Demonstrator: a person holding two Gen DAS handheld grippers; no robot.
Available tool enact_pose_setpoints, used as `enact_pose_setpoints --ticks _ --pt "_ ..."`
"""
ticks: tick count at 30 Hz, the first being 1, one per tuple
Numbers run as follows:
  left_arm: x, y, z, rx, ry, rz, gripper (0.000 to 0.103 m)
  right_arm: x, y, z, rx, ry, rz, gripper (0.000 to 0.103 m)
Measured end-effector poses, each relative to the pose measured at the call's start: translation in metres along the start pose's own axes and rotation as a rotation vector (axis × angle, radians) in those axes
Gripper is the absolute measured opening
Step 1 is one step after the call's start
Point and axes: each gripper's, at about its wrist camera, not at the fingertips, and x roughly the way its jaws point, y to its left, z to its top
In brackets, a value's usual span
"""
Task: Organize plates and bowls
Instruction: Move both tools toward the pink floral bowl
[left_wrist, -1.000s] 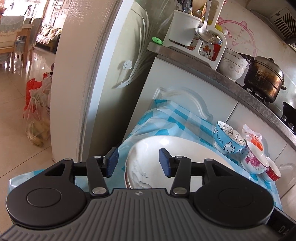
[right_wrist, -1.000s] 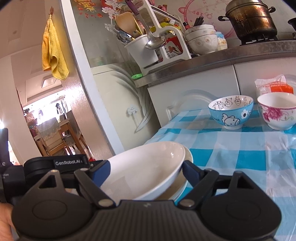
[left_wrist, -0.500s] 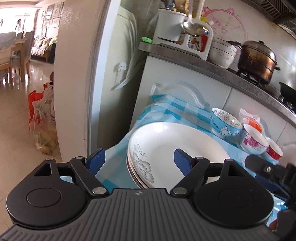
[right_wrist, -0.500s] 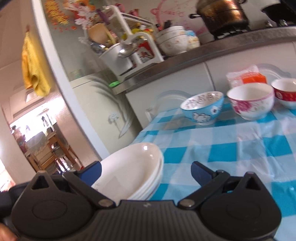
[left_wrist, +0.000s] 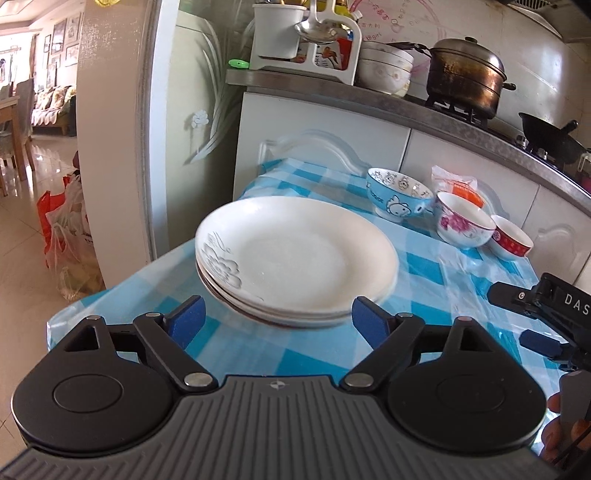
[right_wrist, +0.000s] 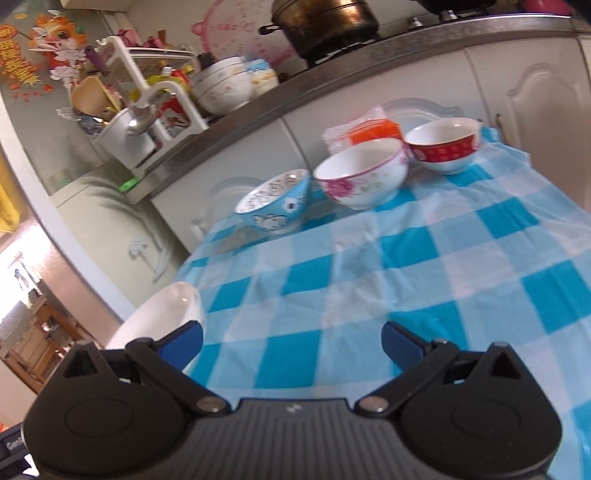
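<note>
A stack of white plates (left_wrist: 295, 258) rests on the blue checked tablecloth (left_wrist: 424, 280) at the table's near left. My left gripper (left_wrist: 279, 319) stands open just in front of the stack, its jaws opening, its blue pads clear of the rim. My right gripper (right_wrist: 291, 341) is open over bare cloth, its jaws spread wide with nothing between them; the plate stack (right_wrist: 159, 317) lies at its left. At the table's far side stand a blue cartoon bowl (right_wrist: 275, 206), a white bowl with pink flowers (right_wrist: 364, 173) and a red-banded bowl (right_wrist: 443, 146).
An orange-and-white packet (right_wrist: 369, 133) lies behind the bowls. White cabinets (left_wrist: 321, 133) and a countertop back the table, holding a utensil rack (left_wrist: 306, 35), stacked bowls (left_wrist: 384, 70), a pot (left_wrist: 463, 74) and a wok (left_wrist: 550, 136). Bags (left_wrist: 68, 240) sit on the floor at left.
Both grippers opened wide and drew back from the plates. The top plate, held tilted before, now lies flat on the stack. The right gripper swung right toward the bowls.
</note>
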Motion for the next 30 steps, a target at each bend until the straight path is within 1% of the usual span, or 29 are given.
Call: enact_pose_setpoints --ticks 3,5,8,10,12,13,15,17,18,21,25,27,30 --pt "-0.006 -0.005 -0.008 -0.010 0.007 -0.011 0.103 -0.012 -0.007 -0.001 -0.014 -0.004 -0.115 0.102" --pt "-0.010 -0.011 -0.013 0.014 0.012 -0.029 0.103 -0.022 -0.013 -0.003 -0.030 -0.018 -0.165 0.102" --pt "-0.023 -0.021 -0.022 0.064 -0.021 -0.047 0.103 -0.039 -0.024 -0.007 -0.058 -0.066 -0.237 0.102" --pt "-0.031 -0.023 -0.027 0.068 -0.048 -0.067 0.103 -0.052 -0.035 -0.012 -0.066 -0.090 -0.271 0.102" --pt "-0.038 -0.023 -0.032 0.044 -0.065 -0.109 0.103 -0.064 -0.050 -0.018 -0.046 -0.092 -0.305 0.102" --pt "-0.041 -0.023 -0.035 0.026 -0.066 -0.132 0.103 -0.069 -0.057 -0.020 -0.033 -0.087 -0.313 0.102" --pt "-0.044 -0.025 -0.039 0.010 -0.048 -0.154 0.103 -0.076 -0.071 -0.024 -0.005 -0.043 -0.334 0.102" --pt "-0.048 -0.032 -0.045 0.030 -0.041 -0.161 0.103 -0.085 -0.081 -0.026 0.012 -0.010 -0.355 0.102" --pt "-0.051 -0.035 -0.048 0.046 -0.037 -0.169 0.103 -0.092 -0.084 -0.030 0.018 -0.009 -0.364 0.102" --pt "-0.057 -0.048 -0.057 0.097 -0.015 -0.189 0.103 -0.110 -0.089 -0.041 0.000 -0.031 -0.340 0.102" --pt "-0.070 -0.070 -0.069 0.237 0.001 -0.198 0.103 -0.127 -0.088 -0.049 -0.059 -0.059 -0.364 0.102" --pt "-0.075 -0.079 -0.074 0.267 0.011 -0.200 0.103 -0.136 -0.089 -0.051 -0.076 -0.090 -0.371 0.102" --pt "-0.076 -0.089 -0.079 0.287 0.021 -0.205 0.103 -0.142 -0.092 -0.052 -0.115 -0.108 -0.404 0.102"
